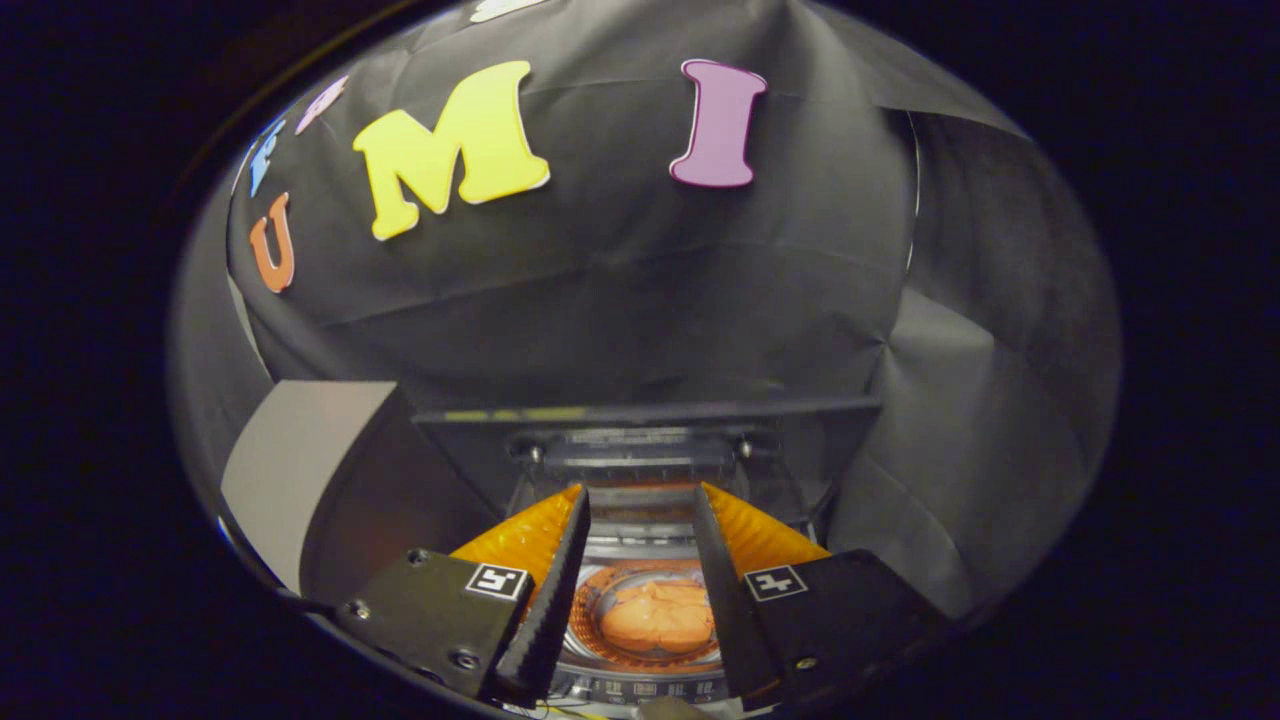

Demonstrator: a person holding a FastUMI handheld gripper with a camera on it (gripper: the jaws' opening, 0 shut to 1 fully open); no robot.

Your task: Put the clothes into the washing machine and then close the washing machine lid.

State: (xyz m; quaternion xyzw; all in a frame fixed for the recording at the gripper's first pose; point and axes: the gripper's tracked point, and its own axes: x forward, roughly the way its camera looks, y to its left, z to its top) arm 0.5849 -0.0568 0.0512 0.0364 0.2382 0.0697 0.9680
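Observation:
My gripper (640,492) is open, its two black-and-orange fingers (545,590) spread with nothing held between them. Below and between the fingers I look down into the washing machine's drum (610,585), a shiny metal tub. An orange garment (655,615) lies bunched inside the drum, well below the fingers and not touching them. The machine's dark lid (640,412) stands raised just beyond the fingertips, with its hinge hardware (640,455) showing under its top edge. The control strip (640,688) on the machine's near side shows at the bottom, between the finger bases.
A grey slanted panel (300,465) stands to the left of the machine. Black cloth walls (620,280) close in the booth behind and to the right of the lid.

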